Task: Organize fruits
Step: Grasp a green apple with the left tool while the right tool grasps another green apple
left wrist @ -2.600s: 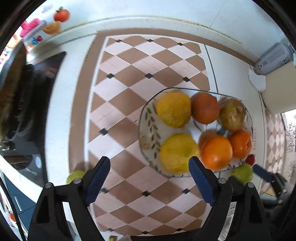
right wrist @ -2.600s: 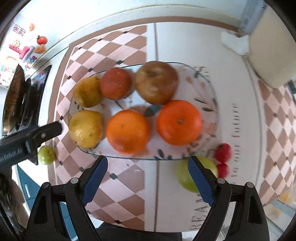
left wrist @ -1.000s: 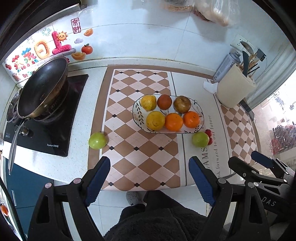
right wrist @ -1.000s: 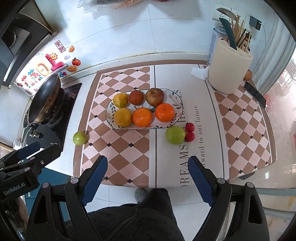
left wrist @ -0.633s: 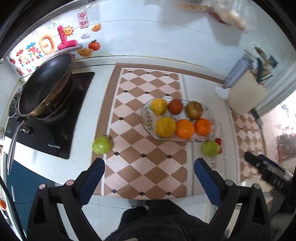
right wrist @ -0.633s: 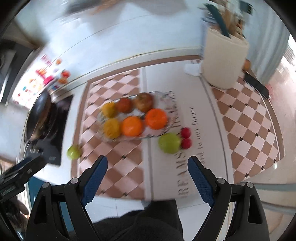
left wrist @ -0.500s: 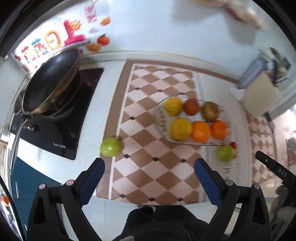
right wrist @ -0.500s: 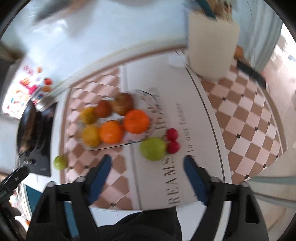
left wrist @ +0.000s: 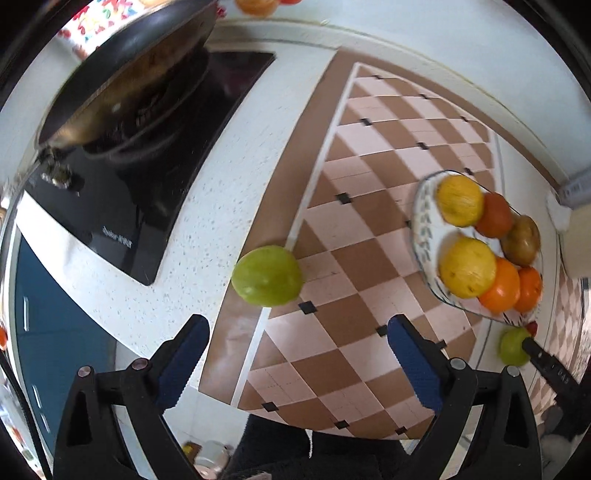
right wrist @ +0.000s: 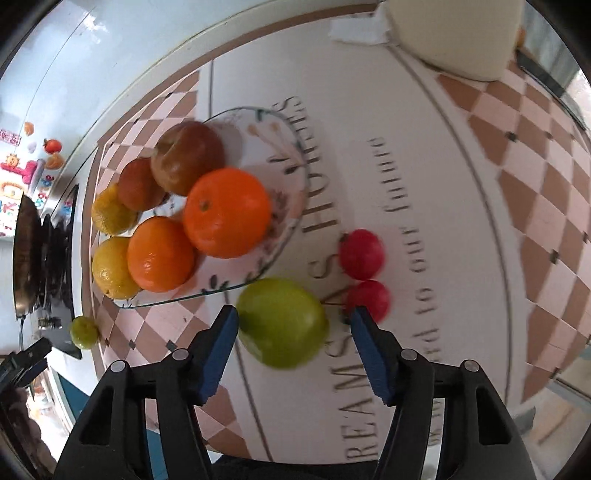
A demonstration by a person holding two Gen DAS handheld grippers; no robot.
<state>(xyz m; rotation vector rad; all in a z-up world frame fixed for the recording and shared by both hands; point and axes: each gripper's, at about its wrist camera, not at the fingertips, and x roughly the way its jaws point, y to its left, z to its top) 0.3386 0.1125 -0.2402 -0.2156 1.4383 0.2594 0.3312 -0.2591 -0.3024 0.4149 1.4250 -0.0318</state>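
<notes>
A green apple (left wrist: 266, 276) lies on the counter at the mat's left border, just ahead of my open left gripper (left wrist: 295, 330), which hangs above it with nothing between its fingers. A second green apple (right wrist: 282, 323) sits between the fingers of my right gripper (right wrist: 294, 318). Its jaws are closing, and a gap shows between the right pad and the apple. Two small red fruits (right wrist: 361, 254) lie beside that apple. The glass plate (right wrist: 291, 155) holds oranges (right wrist: 226, 212), yellow fruits (right wrist: 110, 267) and a brown apple (right wrist: 186, 157).
A black pan (left wrist: 129, 74) sits on the dark stove (left wrist: 147, 192) at the left. A cream container (right wrist: 454, 37) and a crumpled tissue (right wrist: 358, 26) stand at the back right. The counter's front edge runs just below both grippers.
Both grippers have dropped close to the counter, the left over the left green apple, the right around the right one. The right jaws have narrowed.
</notes>
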